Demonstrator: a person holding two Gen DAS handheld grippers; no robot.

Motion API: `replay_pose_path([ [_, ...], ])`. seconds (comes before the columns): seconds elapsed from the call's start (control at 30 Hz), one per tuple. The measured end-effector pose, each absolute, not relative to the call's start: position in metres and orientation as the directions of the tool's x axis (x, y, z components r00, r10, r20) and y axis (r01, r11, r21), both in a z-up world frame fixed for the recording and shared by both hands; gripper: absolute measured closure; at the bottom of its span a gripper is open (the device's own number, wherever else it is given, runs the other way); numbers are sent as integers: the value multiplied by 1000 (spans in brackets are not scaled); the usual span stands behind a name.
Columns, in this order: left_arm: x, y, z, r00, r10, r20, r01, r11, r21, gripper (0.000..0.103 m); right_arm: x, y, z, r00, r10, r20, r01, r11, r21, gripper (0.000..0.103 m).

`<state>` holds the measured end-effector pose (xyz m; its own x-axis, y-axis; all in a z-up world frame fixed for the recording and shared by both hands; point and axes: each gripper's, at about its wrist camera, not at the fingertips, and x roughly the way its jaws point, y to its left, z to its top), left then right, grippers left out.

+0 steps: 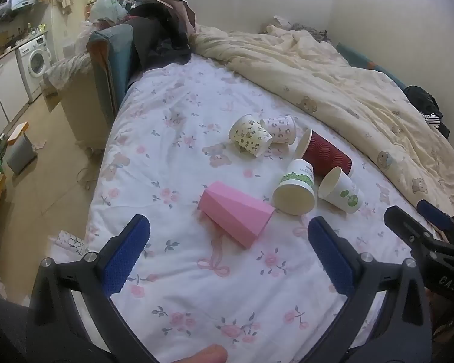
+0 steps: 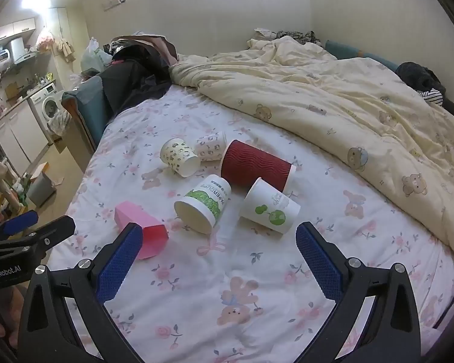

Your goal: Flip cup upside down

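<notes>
The left gripper (image 1: 228, 242) hangs nearest the lens, its blue-padded jaws spread wide with nothing between them; the right gripper (image 2: 219, 249) is likewise wide open and empty above the sheet. Both hover over the near part of the bed (image 1: 172, 272), apart from the cups.

Taking the dark red ribbed cup (image 2: 255, 166) as the landmark: the cream bear-print duvet (image 2: 333, 96) is bunched up behind it and to its right. The floral bed sheet spreads all around it. The red cup itself lies on its side. The pink faceted cup (image 1: 236, 213) lies on its side well to the near left of it, closest to the left gripper. The white cup with green leaf print (image 2: 205, 207) lies tipped just in front of the red cup, its open mouth toward the cameras. The white cup with green dots (image 2: 269, 208) lies near its front right, seemingly touching it. The cream patterned cup (image 2: 180, 157) lies to its left, and the pale pink patterned cup (image 2: 210, 148) rests between those two, all on their sides.
</notes>
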<state>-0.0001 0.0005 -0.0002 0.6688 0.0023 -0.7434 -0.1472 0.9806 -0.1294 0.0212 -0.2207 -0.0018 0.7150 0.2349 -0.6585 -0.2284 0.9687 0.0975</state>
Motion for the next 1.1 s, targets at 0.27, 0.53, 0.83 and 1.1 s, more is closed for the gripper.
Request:
replay_pose_path([
  [0.27, 1, 2, -1, 669, 9, -743, -151, 981, -124, 0, 21, -221, 0, 705, 250, -664, -229, 966, 120, 0],
  [0.53, -2, 3, 1, 671, 9, -741, -150, 981, -124, 0, 21, -223, -2, 707, 246, -663, -219, 968, 125, 0],
  [0.83, -1, -2, 4, 673, 8, -739, -146, 982, -123, 0, 25, -226, -1, 700, 250, -669, -211, 967, 140, 0],
  [1.1, -1, -2, 3, 672, 5, -741, -144, 982, -124, 0, 26, -226, -1, 699, 250, -670, -211, 967, 140, 0],
])
